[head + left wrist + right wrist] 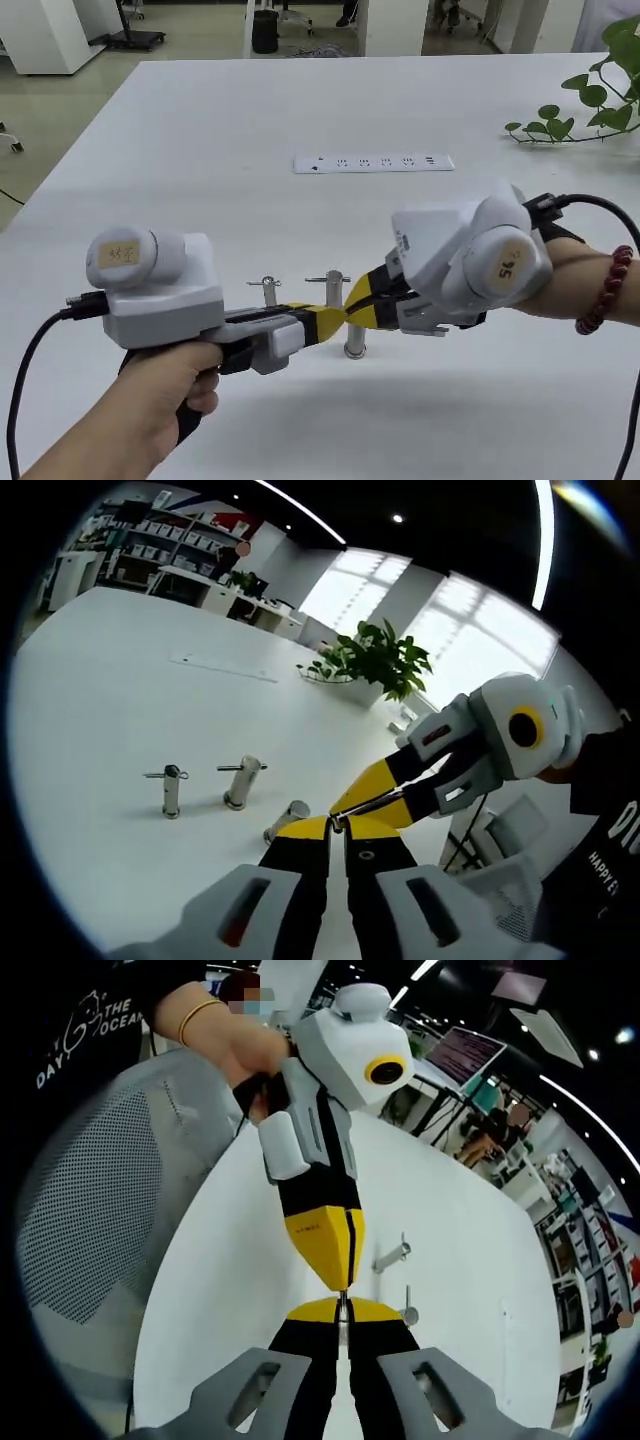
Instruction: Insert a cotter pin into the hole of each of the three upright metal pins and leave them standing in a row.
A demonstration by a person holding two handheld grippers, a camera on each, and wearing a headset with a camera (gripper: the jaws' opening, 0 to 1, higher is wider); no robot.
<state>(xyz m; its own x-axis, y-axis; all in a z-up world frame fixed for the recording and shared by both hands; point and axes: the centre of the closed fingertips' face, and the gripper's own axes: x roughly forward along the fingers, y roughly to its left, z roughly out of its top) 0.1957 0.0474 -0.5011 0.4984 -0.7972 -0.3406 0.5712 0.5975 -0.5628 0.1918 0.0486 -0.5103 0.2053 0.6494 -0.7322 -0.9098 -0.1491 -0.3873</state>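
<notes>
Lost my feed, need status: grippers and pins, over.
Left gripper, right gripper shut, tip to tip on a thin cotter pin. First pin, second pin cottered and upright; third pin bare. Nothing else near it.

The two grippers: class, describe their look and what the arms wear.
The left gripper and right gripper are pale grey boxes with black, yellow-tipped jaws, handwritten round labels and black cables. The right wrist wears a dark red bead bracelet, the left a yellow bangle.
</notes>
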